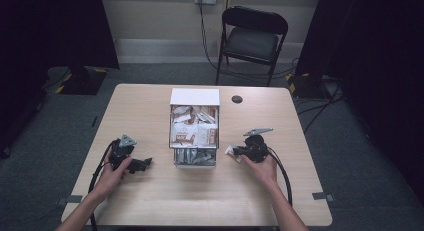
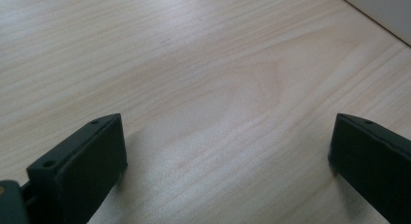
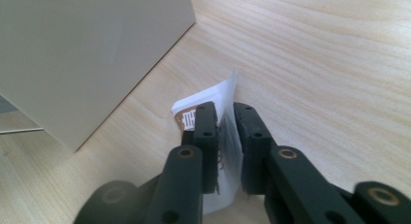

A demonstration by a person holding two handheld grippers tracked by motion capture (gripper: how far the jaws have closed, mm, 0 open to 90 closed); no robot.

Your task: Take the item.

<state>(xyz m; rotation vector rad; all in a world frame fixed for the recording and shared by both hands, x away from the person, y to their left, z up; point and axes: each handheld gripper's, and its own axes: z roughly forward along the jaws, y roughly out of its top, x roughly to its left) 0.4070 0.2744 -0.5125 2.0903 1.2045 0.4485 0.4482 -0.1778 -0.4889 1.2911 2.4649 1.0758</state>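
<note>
A white box stands mid-table, its open top packed with several white and brown packets. My right gripper sits just right of the box's near end, shut on one white packet with brown print; the packet sticks up between the jaws. The box's pale side wall rises close on the left in the right gripper view. My left gripper rests low over the table left of the box, open, its fingers wide apart with bare wood between them.
The wooden table has a round black grommet behind the box. A black folding chair stands beyond the far edge. Cables trail from both grippers toward the near edge. Dark curtains hang at both sides.
</note>
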